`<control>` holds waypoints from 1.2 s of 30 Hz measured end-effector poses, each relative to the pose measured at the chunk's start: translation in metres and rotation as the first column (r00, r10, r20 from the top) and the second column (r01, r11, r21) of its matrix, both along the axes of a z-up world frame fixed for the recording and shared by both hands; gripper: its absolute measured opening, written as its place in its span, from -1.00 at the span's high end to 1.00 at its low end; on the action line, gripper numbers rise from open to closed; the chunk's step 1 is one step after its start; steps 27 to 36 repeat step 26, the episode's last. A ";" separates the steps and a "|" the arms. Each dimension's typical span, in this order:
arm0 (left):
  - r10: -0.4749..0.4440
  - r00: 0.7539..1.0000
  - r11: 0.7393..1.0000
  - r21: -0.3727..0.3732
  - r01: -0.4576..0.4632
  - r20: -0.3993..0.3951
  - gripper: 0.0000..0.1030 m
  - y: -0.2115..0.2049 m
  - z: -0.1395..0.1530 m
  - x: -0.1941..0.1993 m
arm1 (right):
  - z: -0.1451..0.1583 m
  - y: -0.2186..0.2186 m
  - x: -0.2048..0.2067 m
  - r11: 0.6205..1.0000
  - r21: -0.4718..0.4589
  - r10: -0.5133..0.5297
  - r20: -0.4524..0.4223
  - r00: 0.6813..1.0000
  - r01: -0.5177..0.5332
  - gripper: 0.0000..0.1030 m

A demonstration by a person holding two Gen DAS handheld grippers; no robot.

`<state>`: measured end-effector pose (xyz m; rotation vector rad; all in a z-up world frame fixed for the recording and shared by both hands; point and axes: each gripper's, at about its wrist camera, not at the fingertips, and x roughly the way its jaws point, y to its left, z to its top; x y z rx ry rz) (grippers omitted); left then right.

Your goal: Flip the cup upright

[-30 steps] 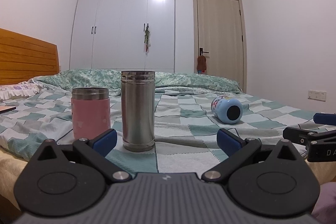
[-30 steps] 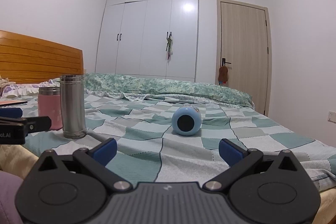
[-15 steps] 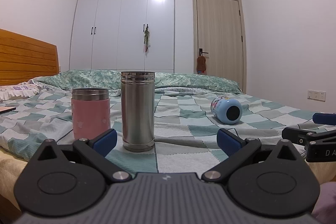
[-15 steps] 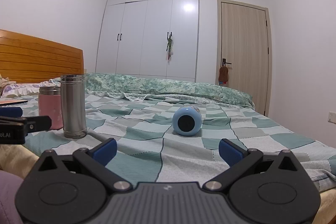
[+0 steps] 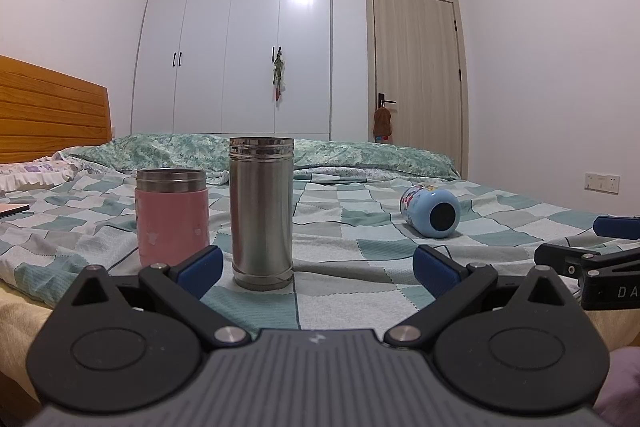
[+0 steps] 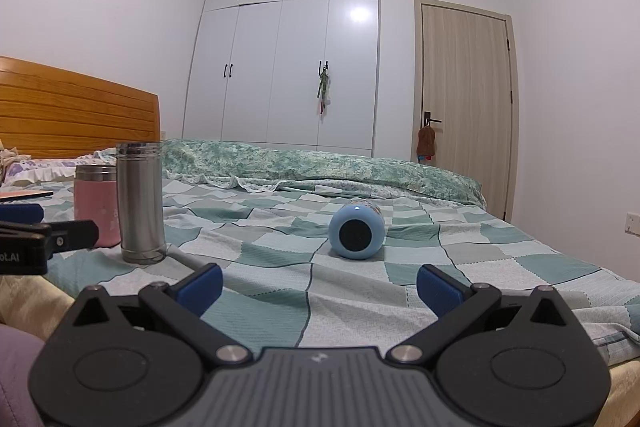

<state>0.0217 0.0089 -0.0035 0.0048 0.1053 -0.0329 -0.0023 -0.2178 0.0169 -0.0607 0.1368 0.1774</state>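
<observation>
A light blue cup point(image 6: 357, 231) lies on its side on the checked bedspread, its dark round end facing me; it also shows in the left wrist view point(image 5: 431, 211). My right gripper point(image 6: 319, 285) is open and empty, a short way in front of the cup, which sits about centred between its fingers. My left gripper point(image 5: 318, 265) is open and empty, just in front of an upright steel cup point(image 5: 261, 211). An upright pink cup point(image 5: 172, 215) stands left of the steel one.
The steel cup point(image 6: 141, 202) and pink cup point(image 6: 97, 203) stand left of the blue cup. The right gripper's fingers point(image 5: 600, 259) show at the right edge of the left wrist view. Folded quilt point(image 6: 320, 163), wooden headboard point(image 6: 76, 107), wardrobe and door lie behind.
Both grippers have risen very slightly and stay open; the blue cup and the two upright cups have not moved.
</observation>
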 end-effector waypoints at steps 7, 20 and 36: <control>-0.001 1.000 1.000 0.000 0.001 0.001 -1.00 0.000 0.000 0.000 | 0.000 0.000 0.000 1.000 0.000 0.000 0.000 1.000 0.000 -1.00; -0.005 1.000 1.000 -0.001 0.005 0.004 -1.00 -0.001 0.000 -0.001 | 0.000 0.000 0.000 1.000 0.000 0.000 0.000 1.000 0.000 -1.00; -0.016 1.000 1.000 -0.004 0.016 0.006 -1.00 0.001 0.001 -0.001 | 0.000 0.001 0.000 1.000 0.000 0.000 0.000 1.000 0.000 -1.00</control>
